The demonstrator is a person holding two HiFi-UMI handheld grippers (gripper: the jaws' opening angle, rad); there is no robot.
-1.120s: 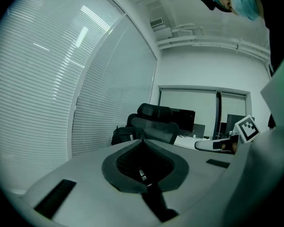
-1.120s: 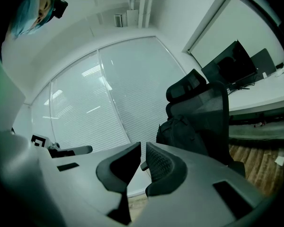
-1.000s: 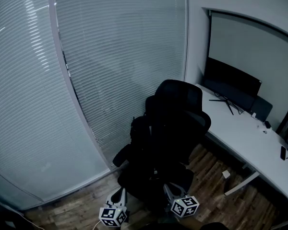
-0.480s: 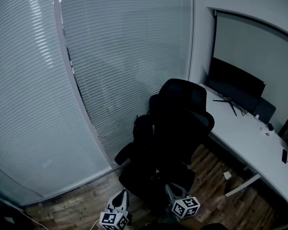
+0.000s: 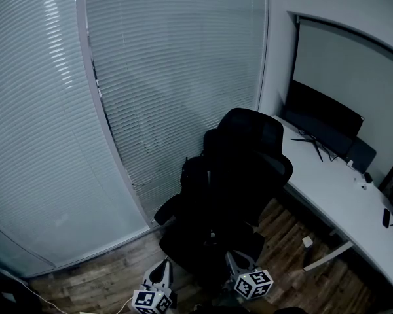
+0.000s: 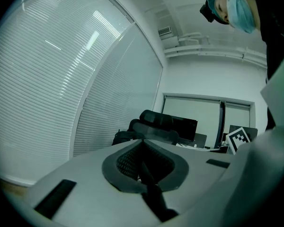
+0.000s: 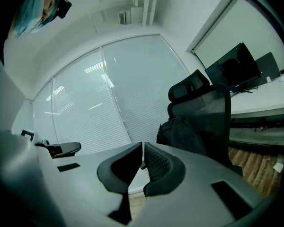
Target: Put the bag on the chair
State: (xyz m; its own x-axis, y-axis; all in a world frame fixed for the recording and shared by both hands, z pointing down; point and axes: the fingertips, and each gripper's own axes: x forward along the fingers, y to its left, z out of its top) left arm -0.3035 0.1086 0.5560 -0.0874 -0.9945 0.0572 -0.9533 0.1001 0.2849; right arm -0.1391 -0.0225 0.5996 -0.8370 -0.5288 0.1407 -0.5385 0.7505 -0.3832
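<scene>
Left hand-held gripper and right hand-held gripper both pressed together, empty — the bag, seemingly at the left edge of the chair, may slump to the floor.

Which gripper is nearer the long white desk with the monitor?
Right. The right gripper sits by the black chair, on the white desk side; the left gripper sits farther off, toward the window blinds.
</scene>
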